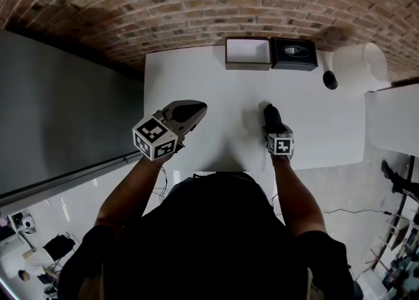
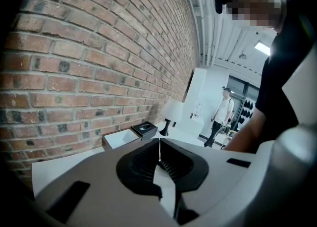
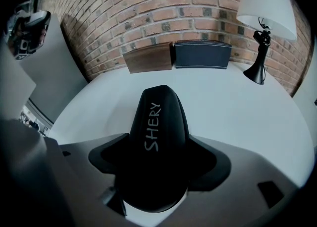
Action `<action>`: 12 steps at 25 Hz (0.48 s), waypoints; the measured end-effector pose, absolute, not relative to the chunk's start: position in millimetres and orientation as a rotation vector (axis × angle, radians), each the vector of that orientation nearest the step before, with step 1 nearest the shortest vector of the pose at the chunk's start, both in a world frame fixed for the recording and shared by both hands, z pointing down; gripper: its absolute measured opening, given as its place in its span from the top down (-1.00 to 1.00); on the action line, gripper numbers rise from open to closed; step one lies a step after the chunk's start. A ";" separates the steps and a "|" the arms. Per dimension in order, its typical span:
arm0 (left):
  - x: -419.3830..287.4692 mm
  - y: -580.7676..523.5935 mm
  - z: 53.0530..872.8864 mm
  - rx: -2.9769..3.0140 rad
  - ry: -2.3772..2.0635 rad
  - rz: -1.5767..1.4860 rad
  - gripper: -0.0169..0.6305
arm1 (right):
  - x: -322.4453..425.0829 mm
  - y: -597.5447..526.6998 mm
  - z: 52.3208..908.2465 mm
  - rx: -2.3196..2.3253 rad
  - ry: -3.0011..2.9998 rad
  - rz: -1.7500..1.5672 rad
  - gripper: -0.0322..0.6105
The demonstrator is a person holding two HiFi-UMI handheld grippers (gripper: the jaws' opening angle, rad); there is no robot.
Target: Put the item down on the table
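Observation:
A black, rounded, case-like item [image 3: 157, 137] with "SHERY" written on it in white sits between the jaws of my right gripper [image 3: 158, 171], which is shut on it. In the head view the item [image 1: 270, 112] pokes forward from the right gripper [image 1: 273, 128], over the middle of the white table [image 1: 196, 76]. Whether it touches the tabletop I cannot tell. My left gripper [image 1: 193, 110] is held over the table's left part, jaws shut with nothing between them [image 2: 159, 164].
At the table's far edge, against the brick wall, stand an open brown box [image 1: 247, 52] and a black box [image 1: 294, 54]. A white-shaded lamp [image 1: 357, 66] with a black base [image 1: 330, 80] is at the far right. A grey panel [image 1: 65, 109] flanks the left.

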State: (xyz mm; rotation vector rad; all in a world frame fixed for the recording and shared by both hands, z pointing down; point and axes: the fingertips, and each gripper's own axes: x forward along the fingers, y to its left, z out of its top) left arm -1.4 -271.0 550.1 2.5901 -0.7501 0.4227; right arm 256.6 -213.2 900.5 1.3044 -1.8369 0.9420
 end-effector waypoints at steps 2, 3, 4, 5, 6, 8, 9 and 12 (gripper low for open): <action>-1.3 -270.7 549.6 2.588 -0.749 0.423 0.88 | 258.2 -215.4 897.3 1.315 -1.843 0.937 -0.24; -1.5 -270.8 549.4 2.588 -0.750 0.423 0.88 | 258.8 -217.3 895.5 1.318 -1.850 0.934 -0.24; -1.7 -271.1 549.2 2.588 -0.750 0.423 0.88 | 259.0 -219.5 893.9 1.319 -1.858 0.929 -0.24; -1.9 -271.4 549.2 2.589 -0.750 0.423 0.88 | 259.1 -221.6 892.7 1.318 -1.867 0.925 -0.24; -2.0 -271.6 549.1 2.590 -0.750 0.423 0.88 | 258.8 -223.4 891.7 1.317 -1.875 0.922 -0.24; -2.0 -272.2 548.5 2.594 -0.749 0.418 0.88 | 257.3 -227.2 888.6 1.319 -1.889 0.922 -0.24; -1.9 -272.6 548.1 2.596 -0.749 0.416 0.88 | 257.0 -229.4 886.6 1.325 -1.894 0.921 -0.24; -0.5 -273.6 545.7 2.605 -0.744 0.409 0.88 | 258.2 -238.5 876.9 1.349 -1.907 0.901 -0.24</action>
